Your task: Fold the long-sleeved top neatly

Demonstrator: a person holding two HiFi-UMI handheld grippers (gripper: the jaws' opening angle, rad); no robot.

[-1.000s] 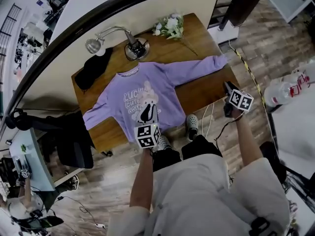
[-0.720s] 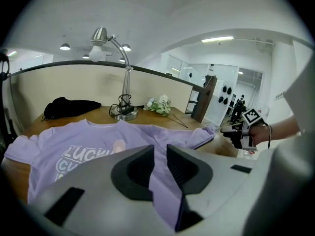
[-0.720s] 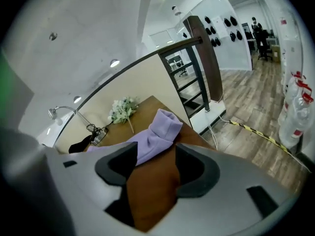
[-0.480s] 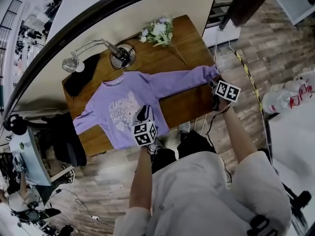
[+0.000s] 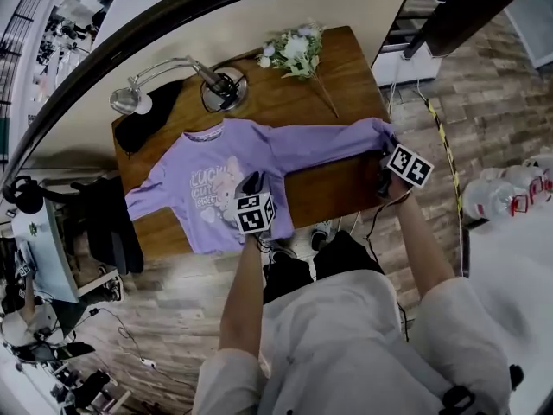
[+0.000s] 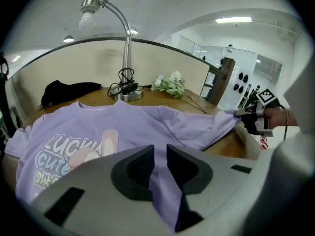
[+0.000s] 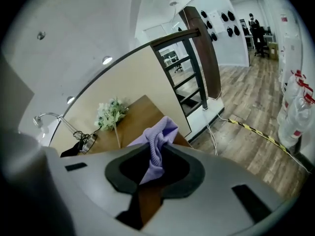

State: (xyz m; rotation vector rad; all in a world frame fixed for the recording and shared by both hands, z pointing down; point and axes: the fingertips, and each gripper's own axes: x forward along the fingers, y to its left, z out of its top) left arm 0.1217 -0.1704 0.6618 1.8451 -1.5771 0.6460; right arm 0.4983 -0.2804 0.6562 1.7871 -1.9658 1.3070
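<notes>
The left gripper (image 6: 160, 152) has its jaws drawn close on a fold of the purple top (image 5: 229, 175), pinching what seems to be the near hem, though the exact spot on the edge is hard to read. From these jaws the body of the top spreads away, flat, print side up, collar at the far side.

The sleeve (image 5: 328, 138) is what the next move turns on. It lies stretched straight, with its long axis running from the body off to the left gripper's right, out to the table's right edge. There the right gripper (image 7: 157, 154) has just been closing, and its jaws now nip the ribbed cuff (image 7: 160, 132), which bunches up between them. The right hand holds the far end of that axis, so folding likely means carrying the cuff back along it, toward the left gripper.

The wooden table (image 5: 328, 184) is crowded only beyond the top: a black cloth (image 5: 147, 119), a desk lamp (image 5: 223, 89) and flowers (image 5: 294, 48). Plank floor (image 5: 173, 318) surrounds it, with water bottles (image 5: 510, 193) to the right gripper's right.
</notes>
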